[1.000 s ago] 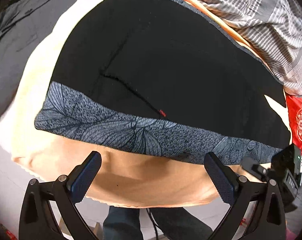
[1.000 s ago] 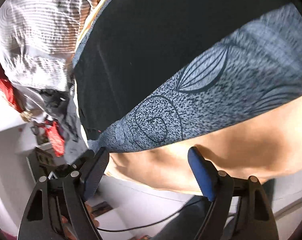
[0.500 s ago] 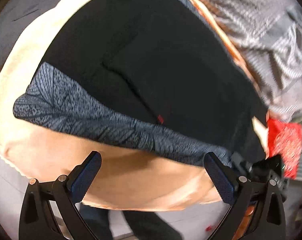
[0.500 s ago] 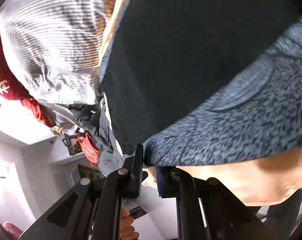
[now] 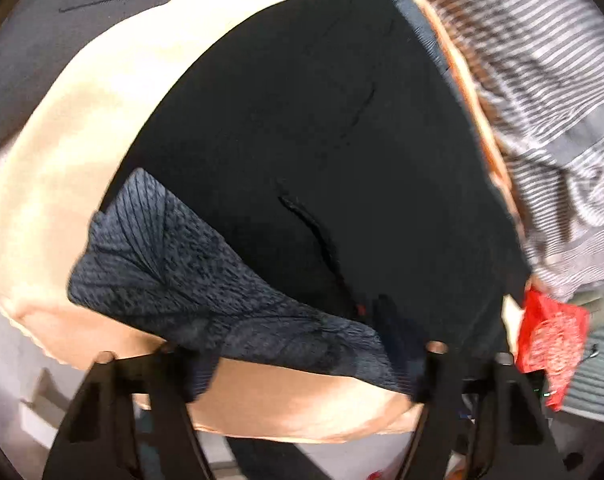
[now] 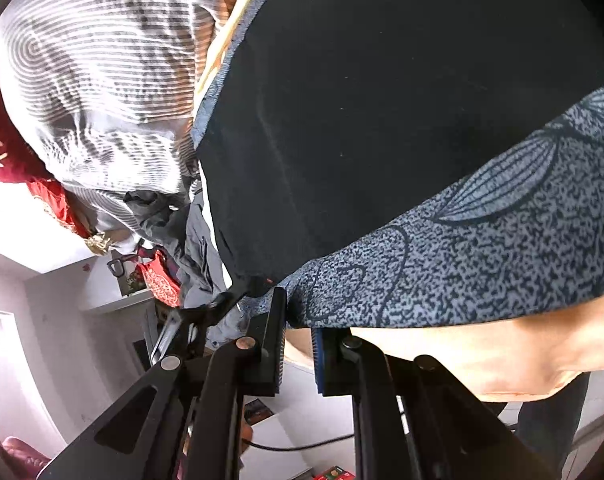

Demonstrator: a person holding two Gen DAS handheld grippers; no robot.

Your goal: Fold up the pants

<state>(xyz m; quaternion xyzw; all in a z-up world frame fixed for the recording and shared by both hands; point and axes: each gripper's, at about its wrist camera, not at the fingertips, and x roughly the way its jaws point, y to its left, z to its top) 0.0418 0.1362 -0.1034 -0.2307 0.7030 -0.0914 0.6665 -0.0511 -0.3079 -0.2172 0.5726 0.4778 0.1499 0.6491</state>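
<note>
— Where are the pants lying, and which way are they pointing?

— Your black fabric pants (image 5: 321,152) are lying flat on the peach-coloured soft blanket (image 5: 82,160). The grey leaf-printed waistband (image 5: 190,280) is facing you along the near edge, and the long axis is running away from you, with the legs stretching towards the far side. A crumpled grey-and-white striped cloth (image 5: 541,80) is lying just beside the pants' right edge.

— What are my grippers doing?

— Your left gripper (image 5: 307,376) is standing spread wide, gripping nothing, with the waistband's lower edge reaching its two fingers. The picture is blurring there, so I am not telling whether the cloth is touching the pads. Your right gripper (image 6: 298,344) is pinching the waistband's right-hand corner, with its fingers drawn close together around the cloth.

— What is differing from a second ago?

— Back then your right gripper was gaping wide beside that corner; half a second ago it was already closing on it, and now it is clamping it. Your left gripper was hovering over bare blanket short of the band, and now it is sitting right at the band. The waistband's left end was lying flat and straight; now it is bunching up and slanting
</note>
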